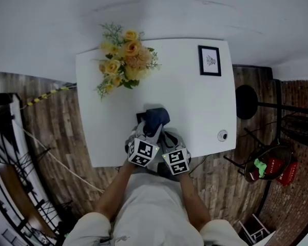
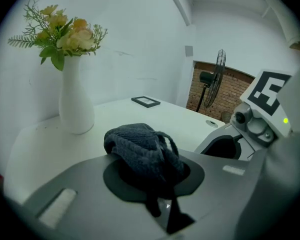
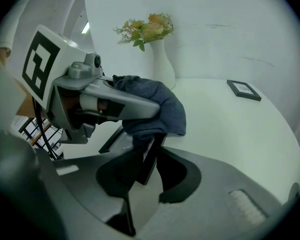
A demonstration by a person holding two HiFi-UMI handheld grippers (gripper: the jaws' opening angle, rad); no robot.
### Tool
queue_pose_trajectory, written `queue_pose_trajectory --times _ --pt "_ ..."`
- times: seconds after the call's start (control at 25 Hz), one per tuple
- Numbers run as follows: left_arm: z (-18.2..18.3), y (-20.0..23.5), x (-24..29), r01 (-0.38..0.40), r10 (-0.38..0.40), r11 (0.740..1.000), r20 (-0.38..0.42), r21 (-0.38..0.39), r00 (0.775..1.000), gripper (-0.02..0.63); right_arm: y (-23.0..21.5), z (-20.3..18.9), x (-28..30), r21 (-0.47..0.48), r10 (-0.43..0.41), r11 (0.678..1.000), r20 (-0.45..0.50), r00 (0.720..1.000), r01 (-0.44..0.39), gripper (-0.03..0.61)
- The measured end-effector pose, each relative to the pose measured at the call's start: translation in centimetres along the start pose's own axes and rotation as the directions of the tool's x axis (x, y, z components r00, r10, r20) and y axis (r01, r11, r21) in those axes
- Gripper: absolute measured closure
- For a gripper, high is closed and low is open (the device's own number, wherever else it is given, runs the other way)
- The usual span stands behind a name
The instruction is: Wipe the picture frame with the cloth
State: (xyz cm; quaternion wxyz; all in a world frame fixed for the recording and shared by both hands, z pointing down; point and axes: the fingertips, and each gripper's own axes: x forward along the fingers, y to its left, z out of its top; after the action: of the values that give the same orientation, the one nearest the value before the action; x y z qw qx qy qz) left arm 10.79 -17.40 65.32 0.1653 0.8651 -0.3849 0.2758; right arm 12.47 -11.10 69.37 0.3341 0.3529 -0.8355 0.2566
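The desk is plain white. On it lie a dark blue-grey ribbed-knit cloth and a black picture frame with a white mat. Also on the desk are a white vase and yellow and peach flowers with green leaves. The floor beside the desk is brown wood planking.

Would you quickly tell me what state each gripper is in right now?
Left gripper: closed on the dark cloth.
Right gripper: closed, apparently on the same cloth's hanging end.
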Motion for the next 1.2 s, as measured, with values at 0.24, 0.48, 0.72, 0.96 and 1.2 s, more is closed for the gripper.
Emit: queue_pose_trajectory --times 0.24,0.48,0.72,0.96,1.2 --pt "-1.7 0.0 1.6 -0.023 0.026 0.999 -0.098 0.028 0.995 0.528 -0.1 -0.3 0.3 0.007 -0.009 1.0 -0.004 1.0 0.009 0.497" --pt "-2.4 0.4 2.1 -0.03 0.036 0.999 -0.132 0.045 0.991 0.528 -0.1 -0.3 0.4 0.014 -0.017 1.0 0.009 1.0 0.016 0.497" --pt "-2.9 0.8 1.5 -0.034 0.043 0.998 -0.152 0.06 0.987 0.526 -0.2 -0.4 0.4 0.024 -0.034 0.999 0.01 0.999 0.033 0.497" --pt "-4.0 2.0 0.1 -0.057 0.064 0.997 -0.174 0.049 0.983 0.526 -0.2 -0.4 0.4 0.036 -0.05 0.998 0.012 0.999 0.05 0.499" --pt "-5.0 3.1 -1.4 -0.078 0.085 0.996 -0.193 0.047 0.977 0.526 -0.2 -0.5 0.5 0.042 -0.064 0.997 0.012 0.998 0.063 0.499"
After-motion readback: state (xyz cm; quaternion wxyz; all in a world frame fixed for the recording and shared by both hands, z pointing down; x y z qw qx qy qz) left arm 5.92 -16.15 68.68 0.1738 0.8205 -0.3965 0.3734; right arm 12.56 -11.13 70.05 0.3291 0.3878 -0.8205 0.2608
